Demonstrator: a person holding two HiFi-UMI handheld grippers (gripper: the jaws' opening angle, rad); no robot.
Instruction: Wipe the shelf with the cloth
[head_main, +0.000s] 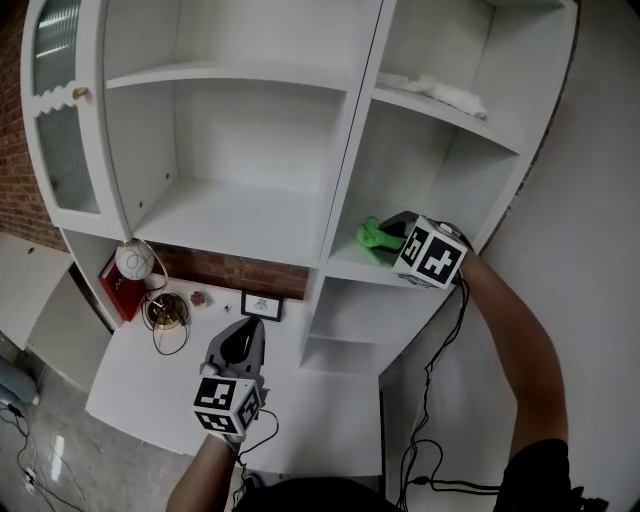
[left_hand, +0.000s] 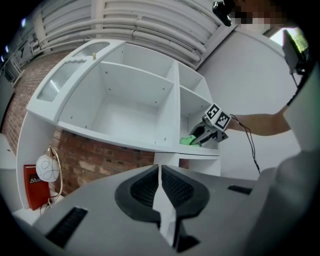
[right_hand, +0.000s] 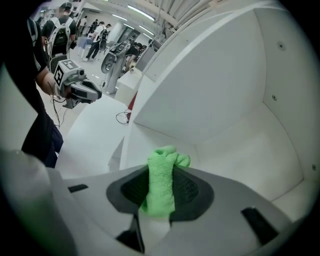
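Observation:
A bright green cloth (right_hand: 161, 182) is pinched between the jaws of my right gripper (right_hand: 160, 192), which is shut on it. In the head view that gripper (head_main: 392, 240) reaches into the narrow right-hand bay of the white shelf unit (head_main: 340, 262), holding the green cloth (head_main: 372, 236) just over the middle shelf board. The left gripper view shows the same cloth (left_hand: 188, 140) at that board's front edge. My left gripper (head_main: 240, 345) hangs low in front of the unit, well away from the cloth; its jaws (left_hand: 160, 187) are shut with nothing between them.
A white rag (head_main: 440, 92) lies on the shelf above the right bay. On the white counter (head_main: 200, 400) stand a red box (head_main: 118, 288), a white ball (head_main: 134, 262), a round brass dish (head_main: 166, 312) and a small framed card (head_main: 261, 305). A glazed door (head_main: 62, 110) stands at the left.

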